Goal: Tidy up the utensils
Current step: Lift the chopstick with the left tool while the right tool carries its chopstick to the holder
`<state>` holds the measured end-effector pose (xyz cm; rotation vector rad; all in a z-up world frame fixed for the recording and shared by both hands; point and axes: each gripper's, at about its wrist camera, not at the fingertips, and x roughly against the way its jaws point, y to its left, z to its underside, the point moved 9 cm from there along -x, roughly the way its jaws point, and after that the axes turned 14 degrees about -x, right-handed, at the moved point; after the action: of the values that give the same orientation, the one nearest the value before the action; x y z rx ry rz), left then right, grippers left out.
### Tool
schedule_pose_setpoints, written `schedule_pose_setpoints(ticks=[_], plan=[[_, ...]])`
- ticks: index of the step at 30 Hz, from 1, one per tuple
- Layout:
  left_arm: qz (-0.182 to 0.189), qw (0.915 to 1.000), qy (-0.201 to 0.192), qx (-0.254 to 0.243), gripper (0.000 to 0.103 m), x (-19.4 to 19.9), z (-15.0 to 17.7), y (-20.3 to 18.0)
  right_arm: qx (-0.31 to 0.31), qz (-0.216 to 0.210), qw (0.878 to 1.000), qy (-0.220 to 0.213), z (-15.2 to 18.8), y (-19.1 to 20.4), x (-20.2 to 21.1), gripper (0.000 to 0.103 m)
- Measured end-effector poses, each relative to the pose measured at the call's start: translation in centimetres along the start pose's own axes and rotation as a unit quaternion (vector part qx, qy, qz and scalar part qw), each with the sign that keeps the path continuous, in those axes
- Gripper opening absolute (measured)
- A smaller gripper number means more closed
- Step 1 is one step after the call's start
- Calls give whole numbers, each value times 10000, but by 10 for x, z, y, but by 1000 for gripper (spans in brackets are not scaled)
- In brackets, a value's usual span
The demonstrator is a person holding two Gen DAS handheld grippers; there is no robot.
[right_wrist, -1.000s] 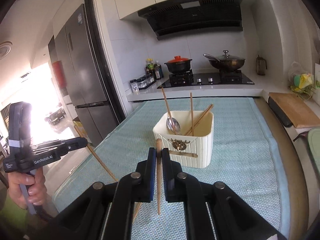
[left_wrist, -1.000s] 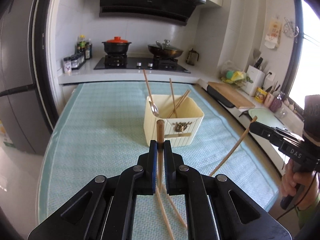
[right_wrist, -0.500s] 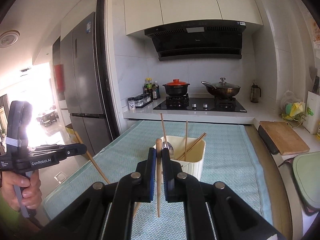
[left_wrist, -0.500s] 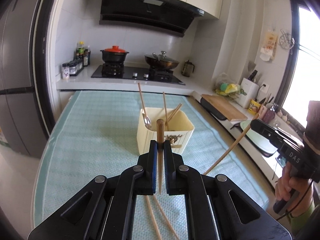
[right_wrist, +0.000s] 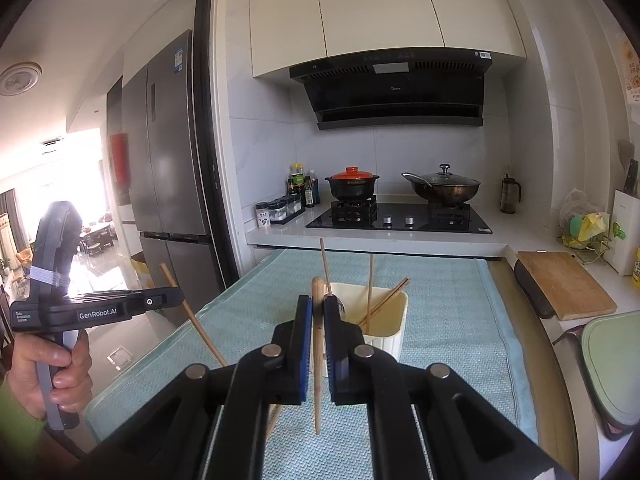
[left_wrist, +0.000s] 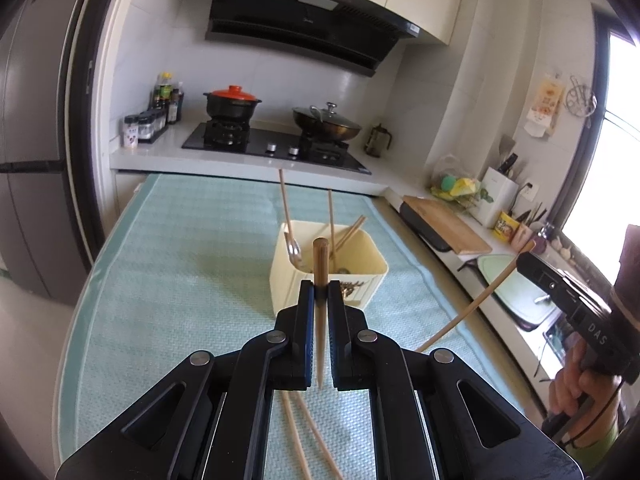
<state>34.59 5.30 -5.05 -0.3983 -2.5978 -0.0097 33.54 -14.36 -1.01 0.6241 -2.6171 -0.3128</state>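
My left gripper (left_wrist: 321, 286) is shut on a wooden chopstick (left_wrist: 321, 256) held upright, above the table and in front of a cream utensil box (left_wrist: 366, 276). The box holds a metal spoon (left_wrist: 294, 250) and several chopsticks (left_wrist: 331, 216). My right gripper (right_wrist: 318, 304) is shut on another wooden chopstick (right_wrist: 317, 360), also upright, just short of the box (right_wrist: 390, 332). Two loose chopsticks (left_wrist: 308, 436) lie on the cloth beneath the left gripper. Each gripper shows in the other's view, the right (left_wrist: 524, 258) and the left (right_wrist: 176, 300).
A teal cloth (left_wrist: 180, 264) covers the table. Behind it is a stove with a red-lidded pot (left_wrist: 232, 102) and a wok (left_wrist: 326, 126). A cutting board (left_wrist: 446, 224) and a sink lie to the right. A fridge (right_wrist: 168, 140) stands to the left.
Both grippers have risen and tilted up with their chopsticks, so the box sits lower and smaller in both views. Both stay shut.
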Motion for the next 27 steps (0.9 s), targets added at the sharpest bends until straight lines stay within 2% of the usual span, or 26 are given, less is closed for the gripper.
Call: schedule_pose_setpoints(ticks=[7,12,17,21,23,27], plan=[[65,9998,-205,-30,4,1,-34,3,65,-31,9998,-160,-30,-1,-7,6],[14,9989,-439,-174,4,-4,-73,3,248,21,9987,-446,-69,2,-18,6],[-43,9986,-456,-259,4,-37,-106,6,142,82,9986,-501,-104,-10,-52,6],[-131,9991,-329,-230,4,-75,-118,13,166,243,9981,-535,-116,-26,-90,6],[-116,9996,-156,-182,4,-98,-116,16,118,286,9991,-298,-110,-36,-115,6],[-124,9992,311,-219,4,-142,-97,20,-83,351,9979,539,-77,-59,-166,6]])
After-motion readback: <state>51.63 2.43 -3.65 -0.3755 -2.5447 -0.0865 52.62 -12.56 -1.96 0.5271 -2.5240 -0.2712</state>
